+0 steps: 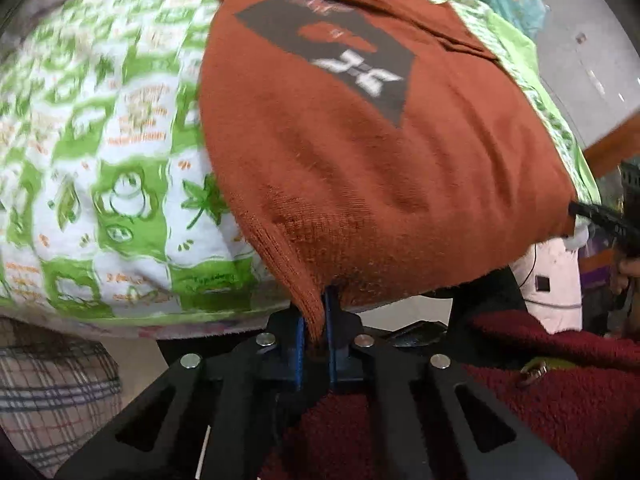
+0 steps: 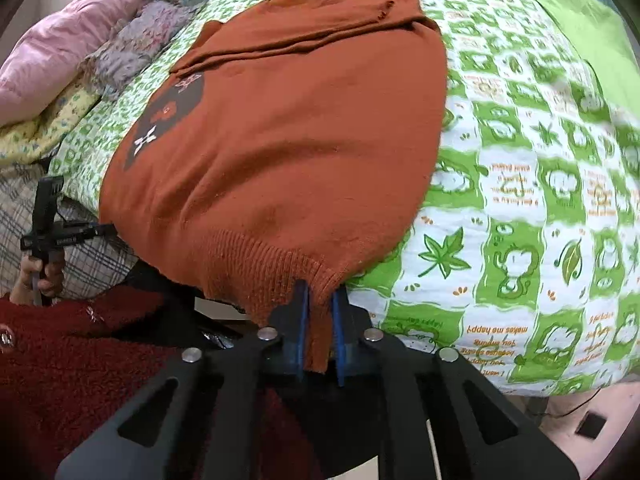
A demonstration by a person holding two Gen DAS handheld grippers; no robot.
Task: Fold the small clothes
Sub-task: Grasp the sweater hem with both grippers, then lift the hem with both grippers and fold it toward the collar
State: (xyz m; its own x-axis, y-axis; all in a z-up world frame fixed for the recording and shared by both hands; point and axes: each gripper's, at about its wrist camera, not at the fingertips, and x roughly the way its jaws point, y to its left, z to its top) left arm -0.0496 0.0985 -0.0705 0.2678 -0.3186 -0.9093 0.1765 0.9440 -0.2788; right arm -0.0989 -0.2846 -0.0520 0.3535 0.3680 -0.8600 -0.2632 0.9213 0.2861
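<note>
A: Where is the rust-orange knitted sweater point(image 2: 288, 152) lying?

B: It is lying flat on the bed's green-and-white quilted cover with cartoon prints point(image 2: 532, 208), its ribbed hem hanging over the near edge of the bed and its folded-in sleeves lying toward the far side. A dark grey printed patch with white marks point(image 1: 340, 56) is showing on its chest.

A: What is the left gripper point(image 1: 316, 332) doing?

B: Its jaws are pressing together on one corner of the ribbed hem; a strip of the knit is running down between the blue pads.

A: And the right gripper point(image 2: 320, 336)?

B: It is doing the same at the other hem corner. Its jaws are clamping a fold of the ribbing, which is sticking out below the blue pads. Both corners are sitting just past the near edge of the bed.

A: Is anything else showing?

B: A dark red fleecy garment point(image 2: 60, 360) that the person is wearing is filling the space beneath both grippers. In the right wrist view, a hand point(image 2: 38, 276) is gripping the other tool's handle at the left. A pink puffy quilt point(image 2: 68, 40) is lying heaped at the far left corner of the bed, and a checked grey-and-beige cloth point(image 1: 52, 384) is hanging below the bed's near edge.
</note>
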